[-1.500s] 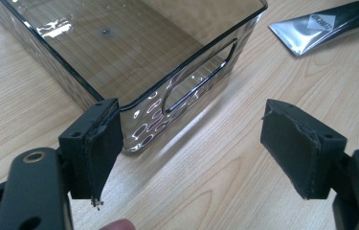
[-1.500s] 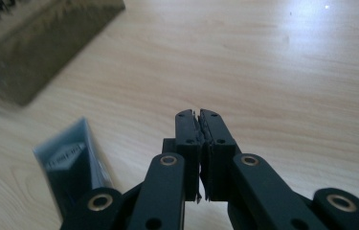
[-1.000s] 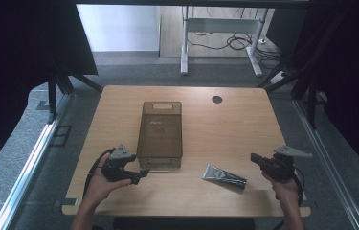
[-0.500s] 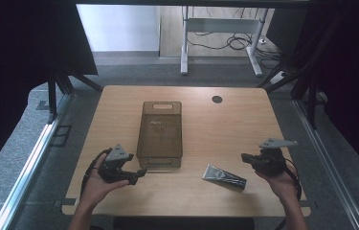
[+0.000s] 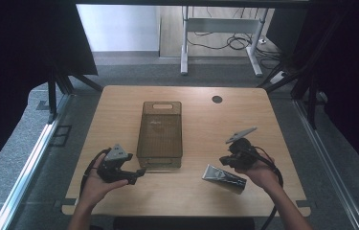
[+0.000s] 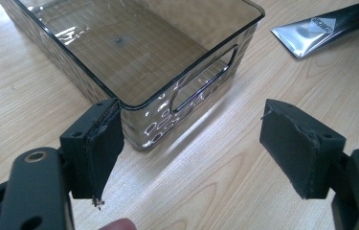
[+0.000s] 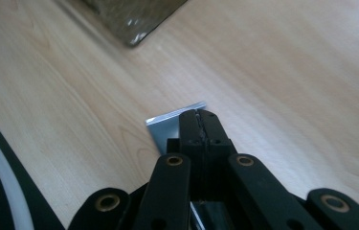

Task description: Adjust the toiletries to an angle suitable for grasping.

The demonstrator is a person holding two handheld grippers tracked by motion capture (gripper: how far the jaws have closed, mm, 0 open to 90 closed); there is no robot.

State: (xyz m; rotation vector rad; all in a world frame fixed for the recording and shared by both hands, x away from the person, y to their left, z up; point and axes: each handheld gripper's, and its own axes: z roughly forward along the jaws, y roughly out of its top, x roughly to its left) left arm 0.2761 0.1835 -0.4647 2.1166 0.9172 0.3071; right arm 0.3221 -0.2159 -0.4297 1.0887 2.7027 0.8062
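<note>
The right gripper [image 5: 226,160] hovered directly over the tube [image 5: 223,178], jaws fully closed and empty, apparently positioned for a pick. The tube lay flat on the table [image 5: 201,120] right of the bin [image 5: 160,134]. The left gripper [image 5: 136,173], jaws wide and empty, waited at the bin's near corner.

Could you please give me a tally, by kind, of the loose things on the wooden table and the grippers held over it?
Clear smoky bin: 1
Silver tube: 1
Left gripper and right gripper: 2
Total: 4
</note>
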